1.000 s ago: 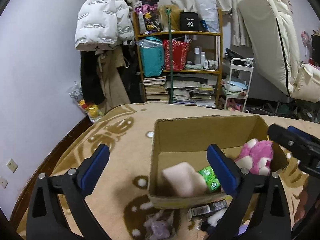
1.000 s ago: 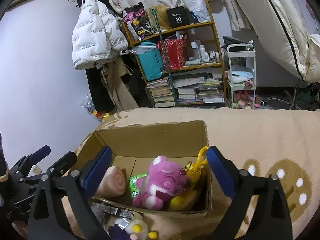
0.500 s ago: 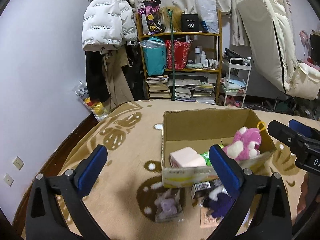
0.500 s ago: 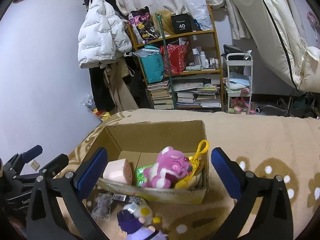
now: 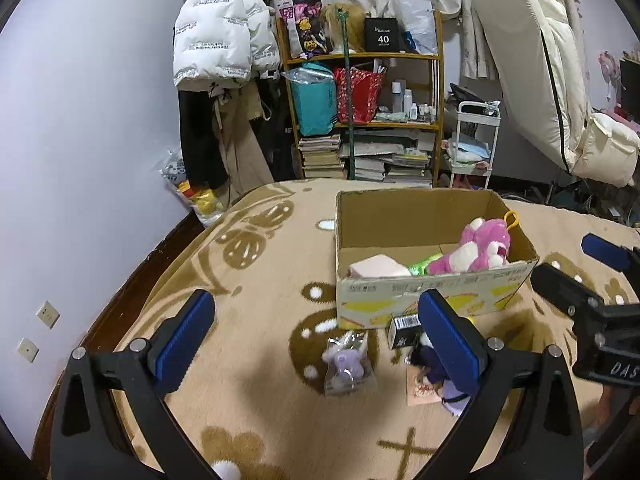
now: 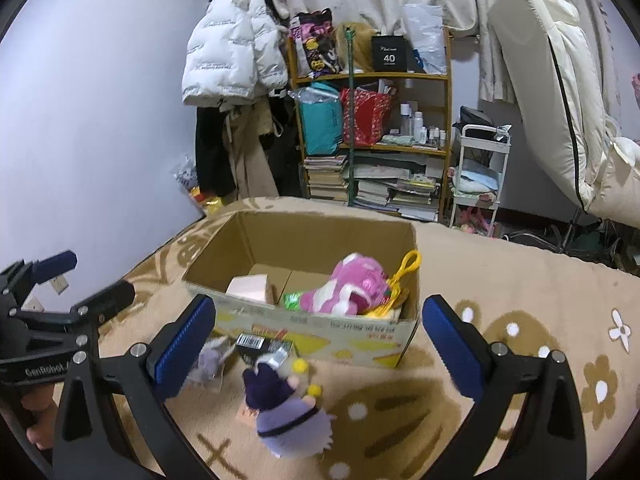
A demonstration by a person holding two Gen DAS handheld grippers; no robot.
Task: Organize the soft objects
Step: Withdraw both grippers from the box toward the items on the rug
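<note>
An open cardboard box (image 5: 424,304) (image 6: 320,326) stands on the patterned beige blanket. It holds a pink plush (image 5: 480,250) (image 6: 352,286), a pale pink roll (image 5: 378,268) (image 6: 248,286), a green packet (image 6: 292,300) and a yellow toy (image 6: 400,284). In front of the box lie a small purple plush in a clear bag (image 5: 346,362) (image 6: 208,362), a purple doll with a dark hat (image 6: 286,404) (image 5: 436,368) and a black carton (image 5: 404,330) (image 6: 262,346). My left gripper (image 5: 318,338) is open and empty above the bagged plush. My right gripper (image 6: 320,338) is open and empty above the doll.
A wooden shelf (image 5: 360,116) with bags, books and bottles stands behind the bed, with a white jacket (image 5: 218,36) hanging to its left. A white cart (image 5: 474,148) and an upright mattress (image 5: 540,64) are at the right. The blanket's edge drops off at the left (image 5: 168,256).
Both grippers have pulled back from the box and lifted. The box now sits farther away, and the purple plush, doll and carton in front of it have come into full view.
</note>
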